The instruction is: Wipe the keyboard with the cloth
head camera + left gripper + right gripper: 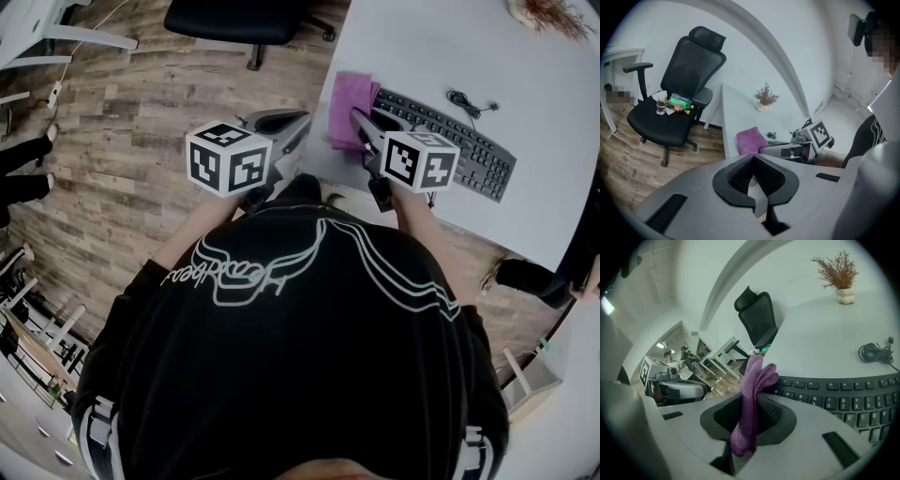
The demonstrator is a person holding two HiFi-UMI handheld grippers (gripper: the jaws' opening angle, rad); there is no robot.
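**Right gripper grasps cloth at keyboard's left end**

The left gripper (292,131) hangs off the table (450,47) edge over the wood floor (141,112), its jaws closed together with nothing between them. The purple cloth (349,98) is bunched at the table's left edge. The right gripper (363,122) is clamped on a fold of it. The black keyboard (469,150) lies just beside the cloth, running to the right.

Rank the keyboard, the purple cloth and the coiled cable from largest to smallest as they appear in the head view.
1. Keyboard: largest.
2. Purple cloth: smaller, though the right gripper covers part of it.
3. Coiled cable: smallest by far.
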